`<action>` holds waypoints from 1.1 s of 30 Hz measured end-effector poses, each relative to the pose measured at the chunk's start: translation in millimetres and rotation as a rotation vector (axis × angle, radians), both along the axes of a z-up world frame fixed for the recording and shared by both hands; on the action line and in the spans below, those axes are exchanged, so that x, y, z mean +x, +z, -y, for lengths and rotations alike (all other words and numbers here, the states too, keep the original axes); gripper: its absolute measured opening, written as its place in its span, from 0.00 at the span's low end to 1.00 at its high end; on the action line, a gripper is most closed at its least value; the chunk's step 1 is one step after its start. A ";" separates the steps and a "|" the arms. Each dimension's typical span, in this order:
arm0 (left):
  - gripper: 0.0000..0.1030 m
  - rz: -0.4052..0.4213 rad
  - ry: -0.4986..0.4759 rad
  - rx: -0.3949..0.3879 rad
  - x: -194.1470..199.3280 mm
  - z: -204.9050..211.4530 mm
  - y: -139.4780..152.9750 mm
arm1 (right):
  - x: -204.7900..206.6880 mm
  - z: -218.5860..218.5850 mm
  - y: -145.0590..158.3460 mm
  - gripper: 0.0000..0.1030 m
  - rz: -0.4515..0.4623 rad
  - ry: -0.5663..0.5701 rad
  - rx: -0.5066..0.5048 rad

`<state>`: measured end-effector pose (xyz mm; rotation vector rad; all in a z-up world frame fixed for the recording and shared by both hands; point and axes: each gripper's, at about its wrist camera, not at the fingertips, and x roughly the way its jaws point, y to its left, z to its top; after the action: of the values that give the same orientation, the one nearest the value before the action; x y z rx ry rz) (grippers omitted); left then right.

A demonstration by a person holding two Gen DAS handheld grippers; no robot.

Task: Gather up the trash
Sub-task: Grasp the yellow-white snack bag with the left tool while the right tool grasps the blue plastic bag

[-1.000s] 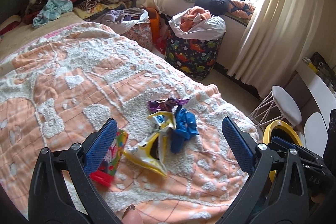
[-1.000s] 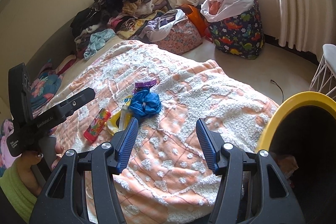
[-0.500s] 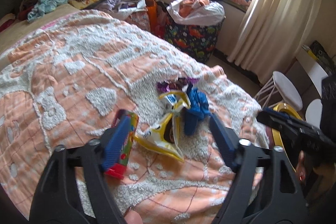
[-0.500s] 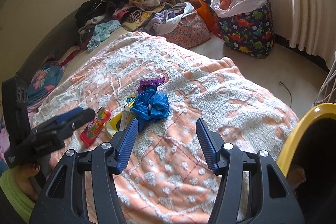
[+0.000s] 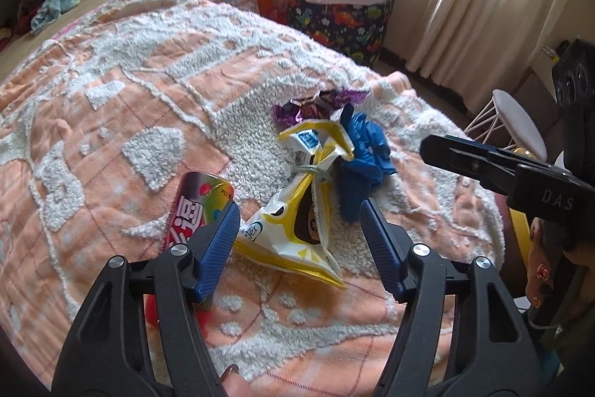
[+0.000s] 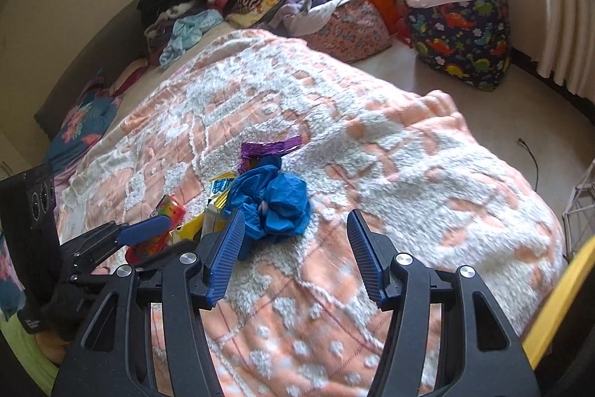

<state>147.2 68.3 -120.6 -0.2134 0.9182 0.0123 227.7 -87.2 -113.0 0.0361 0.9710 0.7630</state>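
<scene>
Trash lies bunched mid-bed on the blanket (image 5: 111,121): a yellow snack bag (image 5: 297,233), a blue wad (image 5: 362,155) at its two o'clock, a purple wrapper (image 5: 319,103) at twelve, a candy pack (image 5: 197,207) at nine. The left tool (image 5: 299,229), whose jaws have just been narrowing, straddles the yellow bag without pinching it, seemingly lining up a grab. The right tool (image 6: 295,248) hovers half-open and empty, the blue wad at its eleven o'clock.

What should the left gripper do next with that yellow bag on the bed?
Probably sink a bit more and close. The left gripper has just been closing, yet its fingers stand either side of the yellow snack bag without pressing it. The bag lies loose on the blanket, beside the blue plastic bag.
</scene>
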 end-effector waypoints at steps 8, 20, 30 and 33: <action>0.57 -0.036 -0.035 0.043 12.0 8.1 -13.5 | 21.1 -28.7 -25.5 0.51 -0.062 0.045 -0.025; 0.44 -0.057 -0.092 0.164 20.4 27.1 -20.9 | 12.2 -7.2 -20.5 0.06 -0.053 0.050 0.045; 0.35 -0.070 -0.070 0.141 17.4 36.7 -20.5 | -7.1 40.7 -6.5 0.06 -0.032 -0.028 0.085; 0.35 -0.056 -0.065 0.094 14.8 37.5 -14.5 | -13.2 53.6 -1.0 0.06 -0.021 -0.051 0.097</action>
<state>162.0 30.8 -135.1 -0.0965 0.9780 0.0011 214.5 -140.8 -114.0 0.1528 0.9490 0.7638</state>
